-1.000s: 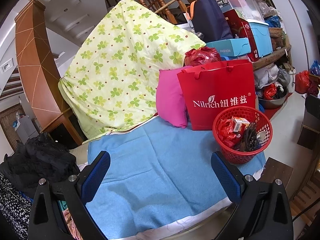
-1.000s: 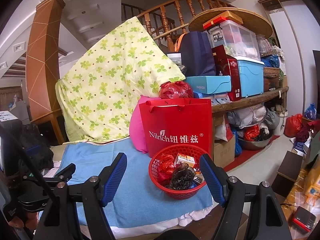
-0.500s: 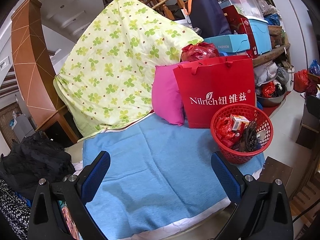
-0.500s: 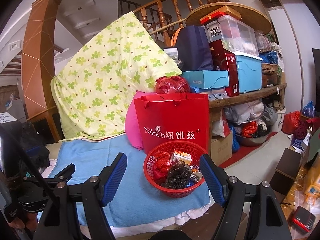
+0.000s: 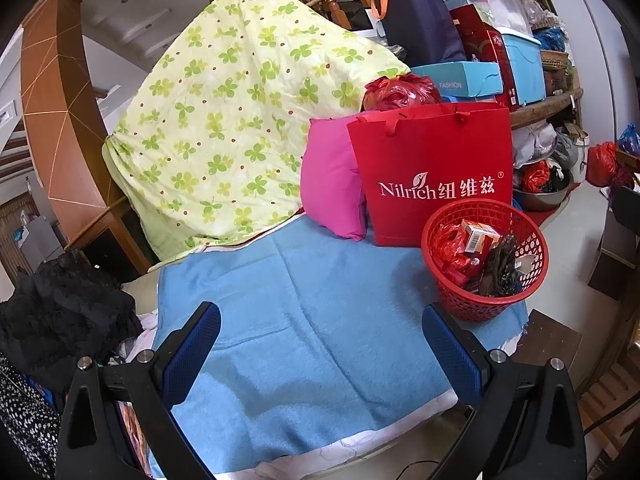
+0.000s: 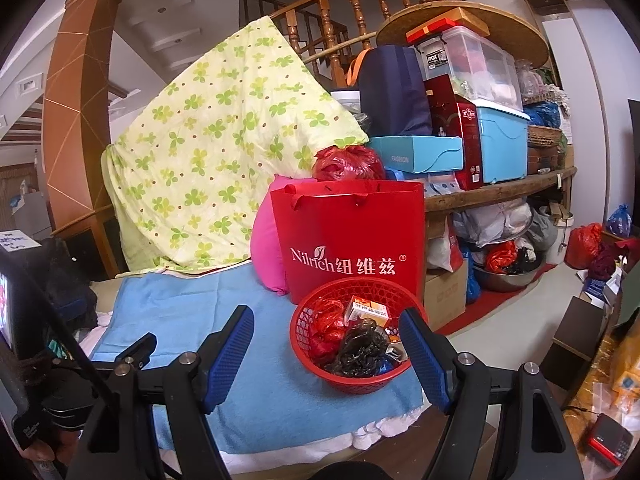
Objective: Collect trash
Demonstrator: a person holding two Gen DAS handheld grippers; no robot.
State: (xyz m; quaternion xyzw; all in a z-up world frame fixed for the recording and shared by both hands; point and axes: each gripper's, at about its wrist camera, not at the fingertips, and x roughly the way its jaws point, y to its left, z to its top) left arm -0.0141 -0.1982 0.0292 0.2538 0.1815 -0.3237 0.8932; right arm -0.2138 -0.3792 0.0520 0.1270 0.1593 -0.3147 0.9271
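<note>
A red plastic basket (image 5: 486, 304) stands at the right end of a blue blanket (image 5: 304, 320); it also shows in the right wrist view (image 6: 352, 380). It holds red wrappers (image 5: 450, 248), an orange and white carton (image 5: 476, 236) and a dark crumpled bag (image 6: 360, 346). My left gripper (image 5: 320, 352) is open and empty, held over the blanket, left of the basket. My right gripper (image 6: 328, 356) is open and empty, with the basket seen between its fingers, a little beyond them.
A red paper bag (image 5: 434, 172) and a pink pillow (image 5: 332, 184) stand behind the basket. A green-patterned quilt (image 5: 248, 112) leans at the back. Boxes fill a shelf (image 6: 496, 192) on the right. Black clothes (image 5: 60, 312) lie left. A dark stool (image 5: 552, 340) stands right.
Both views have shifted slightly; the basket and bags now sit a little further left in the right wrist view. Both grippers stay open and empty.
</note>
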